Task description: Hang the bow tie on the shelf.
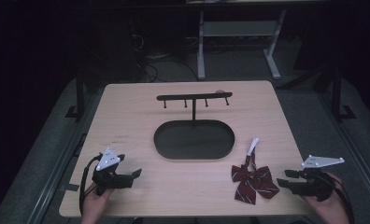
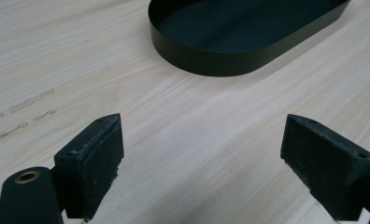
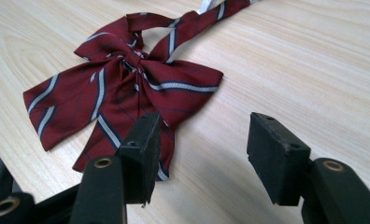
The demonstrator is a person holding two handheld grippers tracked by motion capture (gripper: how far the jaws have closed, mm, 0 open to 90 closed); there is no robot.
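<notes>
A dark red bow tie [image 1: 251, 181] with white stripes lies flat on the wooden table [image 1: 127, 116], its white strap end pointing toward the tray. My right gripper [image 1: 286, 179] rests just right of it, jaws open and empty; in the right gripper view the bow tie [image 3: 122, 93] lies just ahead of the gripper [image 3: 202, 154]. My left gripper [image 1: 132, 177] sits at the table's front left, open and empty, facing the black oval tray [image 1: 194, 139]. In the left gripper view that gripper [image 2: 199, 163] hovers over bare wood with the tray [image 2: 239, 37] farther off.
A black T-shaped hanger stand [image 1: 194, 99] with several small pegs rises from the tray's back edge. Beyond the table stand white desk legs [image 1: 201, 46] and cables on the dark floor. Faint marks [image 2: 29, 102] stain the wood left of the tray.
</notes>
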